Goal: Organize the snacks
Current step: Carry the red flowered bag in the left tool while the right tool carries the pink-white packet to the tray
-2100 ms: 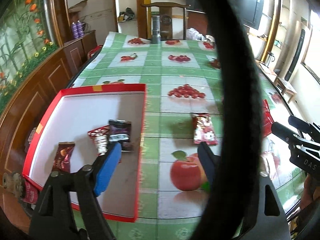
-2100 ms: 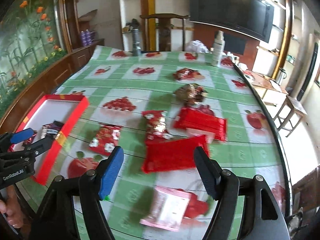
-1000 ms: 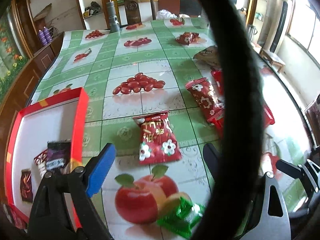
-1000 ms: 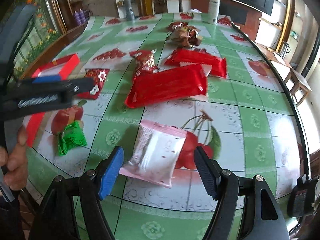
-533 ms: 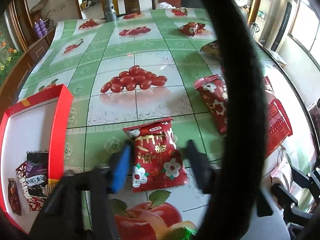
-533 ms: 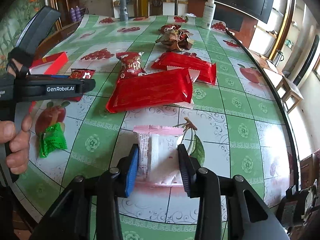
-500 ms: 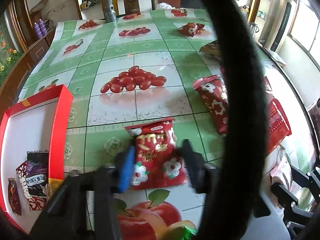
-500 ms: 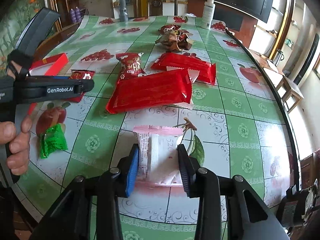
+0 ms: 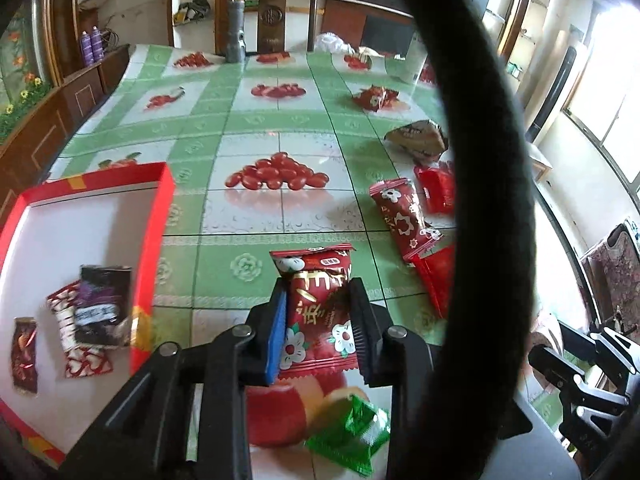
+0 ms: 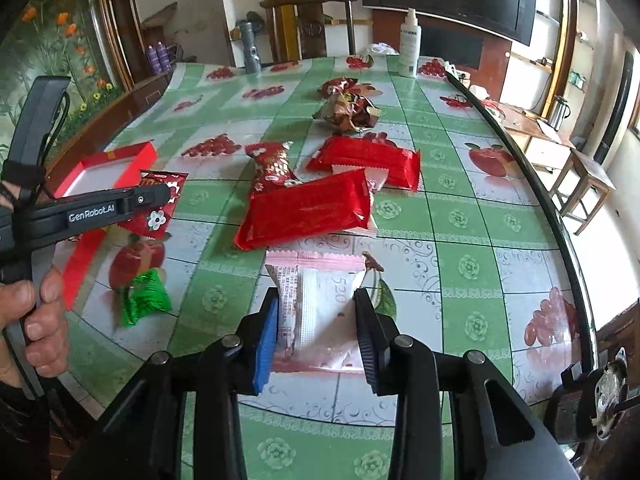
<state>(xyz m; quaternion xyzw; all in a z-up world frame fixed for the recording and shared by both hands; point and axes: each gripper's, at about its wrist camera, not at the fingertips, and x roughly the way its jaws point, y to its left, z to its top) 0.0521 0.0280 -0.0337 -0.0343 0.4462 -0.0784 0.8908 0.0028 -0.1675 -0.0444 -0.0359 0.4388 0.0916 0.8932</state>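
Note:
My left gripper [image 9: 318,304] is shut on a red flower-print snack packet [image 9: 318,300], held above the tablecloth beside the red box [image 9: 158,216]; the packet also shows in the right wrist view [image 10: 158,204]. My right gripper [image 10: 316,320] is shut on a pink-and-white snack packet [image 10: 320,312] near the table's front edge. The red box holds three small packets [image 9: 100,304]. A green candy packet [image 9: 352,440] lies below my left gripper.
Loose snacks lie on the green fruit-print cloth: two large red packets [image 10: 308,208], a flower-print red packet [image 10: 272,164], crumpled foil wrappers [image 10: 348,112]. A spray bottle [image 10: 410,48], a grey flashlight [image 10: 252,52] and a chair stand at the far end. A black cable [image 9: 492,200] crosses the left wrist view.
Both grippers moved in over their packets and shut on them. The left one has lifted the red flower-print packet; the right one grips the pink packet.

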